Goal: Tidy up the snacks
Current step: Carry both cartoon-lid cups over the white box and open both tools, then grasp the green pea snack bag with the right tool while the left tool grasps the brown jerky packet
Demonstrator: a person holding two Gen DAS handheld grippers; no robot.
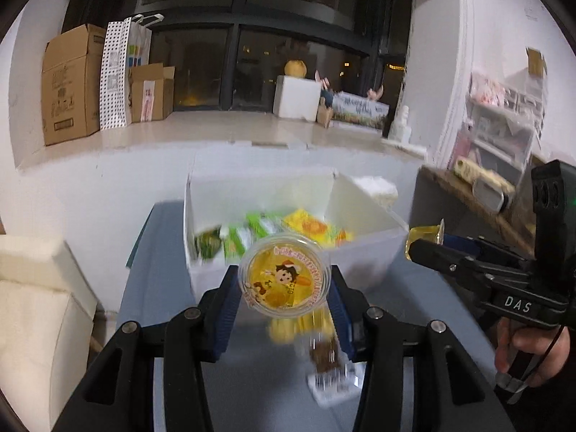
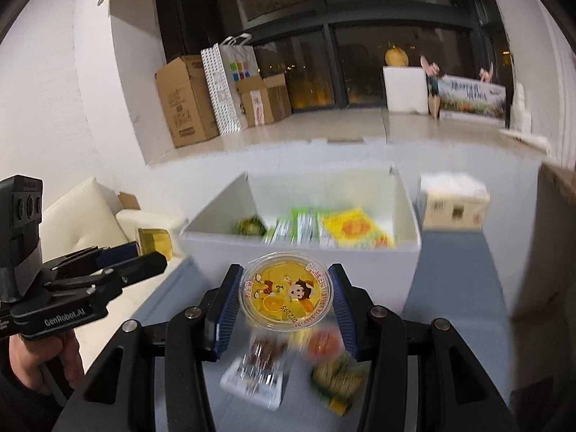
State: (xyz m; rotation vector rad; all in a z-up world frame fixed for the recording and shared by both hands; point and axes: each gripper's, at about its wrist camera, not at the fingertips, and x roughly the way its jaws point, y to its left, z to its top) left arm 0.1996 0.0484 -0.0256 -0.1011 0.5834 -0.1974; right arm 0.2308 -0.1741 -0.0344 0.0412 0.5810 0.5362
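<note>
A: Left wrist view: left gripper (image 1: 284, 284) clamps a jelly cup (image 1: 285, 274); white box (image 1: 363, 252) at twelve o'clock holds several packets.

B: Right gripper (image 2: 286, 293) grips another cup (image 2: 287, 291); table snacks (image 2: 257, 370) at six o'clock remain.

left wrist view: i look from just behind the left gripper (image 1: 285, 280), along its fingers, angled down; the jelly cup (image 1: 285, 274) clamped there fills the near centre.
right wrist view: same setup behind the right gripper (image 2: 286, 289), also angled down, its own jelly cup (image 2: 287, 290) close up.
facing: both toward the white box (image 1: 360, 252) on the blue-grey table (image 1: 162, 288), the dark window (image 1: 252, 36) beyond.
cross-sight: left view catches the right gripper (image 1: 424, 243) at its right edge; right view catches the left gripper (image 2: 151, 252) at its left edge.
shared: white box (image 2: 378, 262), table (image 2: 450, 270), window ledge, cardboard boxes (image 1: 70, 82).
</note>
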